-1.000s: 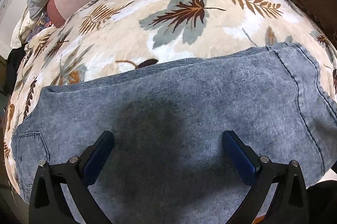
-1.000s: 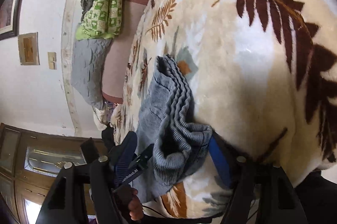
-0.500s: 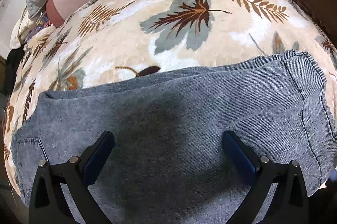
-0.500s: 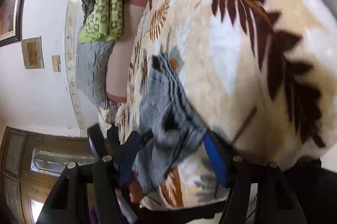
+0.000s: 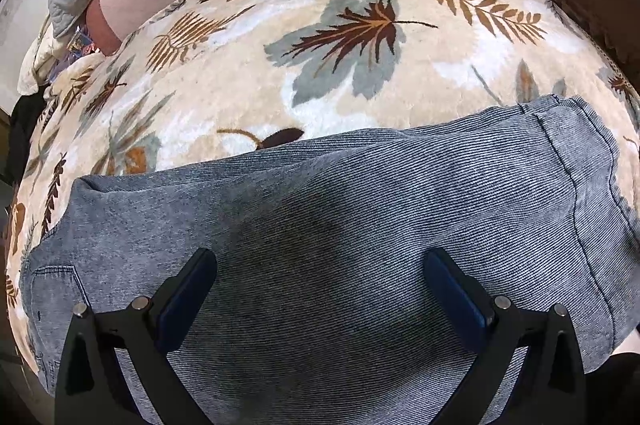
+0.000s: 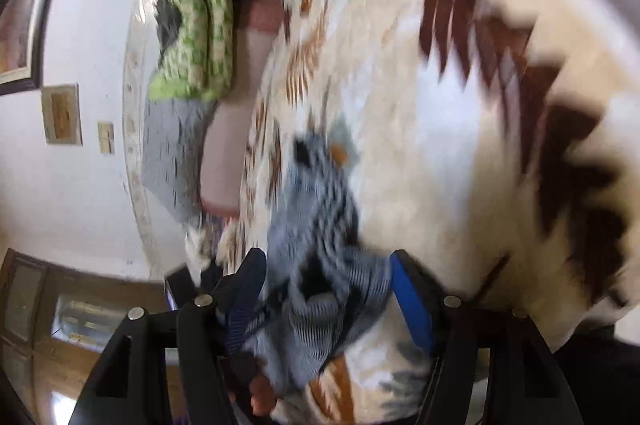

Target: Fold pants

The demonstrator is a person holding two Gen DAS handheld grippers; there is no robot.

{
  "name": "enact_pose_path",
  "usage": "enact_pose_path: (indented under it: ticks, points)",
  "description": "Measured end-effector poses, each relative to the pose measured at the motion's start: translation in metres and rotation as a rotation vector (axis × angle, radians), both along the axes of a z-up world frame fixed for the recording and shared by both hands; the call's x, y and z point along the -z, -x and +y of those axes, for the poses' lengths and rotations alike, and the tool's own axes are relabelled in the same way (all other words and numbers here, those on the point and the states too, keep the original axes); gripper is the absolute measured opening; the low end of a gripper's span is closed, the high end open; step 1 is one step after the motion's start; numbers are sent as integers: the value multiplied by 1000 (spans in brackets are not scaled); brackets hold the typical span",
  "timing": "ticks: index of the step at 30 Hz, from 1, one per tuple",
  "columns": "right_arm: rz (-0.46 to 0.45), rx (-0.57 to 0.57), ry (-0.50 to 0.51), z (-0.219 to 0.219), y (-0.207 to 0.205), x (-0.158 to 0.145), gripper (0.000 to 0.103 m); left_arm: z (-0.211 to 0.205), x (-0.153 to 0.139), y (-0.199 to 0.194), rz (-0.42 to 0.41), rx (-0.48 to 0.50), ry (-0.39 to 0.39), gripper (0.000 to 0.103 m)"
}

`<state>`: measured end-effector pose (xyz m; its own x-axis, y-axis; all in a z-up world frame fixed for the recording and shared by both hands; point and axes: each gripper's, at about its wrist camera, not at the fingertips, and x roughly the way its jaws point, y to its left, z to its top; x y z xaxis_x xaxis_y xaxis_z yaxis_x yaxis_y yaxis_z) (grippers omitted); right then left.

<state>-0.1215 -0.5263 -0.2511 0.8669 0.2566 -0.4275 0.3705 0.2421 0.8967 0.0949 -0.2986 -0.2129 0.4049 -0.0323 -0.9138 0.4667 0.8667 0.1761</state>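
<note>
One pants [image 5: 340,245] on leaf blanket [image 5: 320,73]. Left gripper [image 5: 320,289] above pants, jaws spread, empty. Right gripper [image 6: 324,289] at pants' bunched edge; grip unclear, blurred.

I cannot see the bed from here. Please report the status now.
Left tool open above jeans. Right tool open around bunched jeans end; grip unclear, blurred. Blanket underneath, nothing blocking.
</note>
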Motion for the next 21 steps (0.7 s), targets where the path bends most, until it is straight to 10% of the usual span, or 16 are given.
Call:
enact_pose_path:
  ticks: [18, 21]
  points:
    - [87, -406, 39, -14, -81, -3, 68, 0, 3, -5, 27, 8, 19, 103]
    - [85, -414, 43, -8, -85, -1, 53, 2, 1, -4, 36, 5, 26, 103]
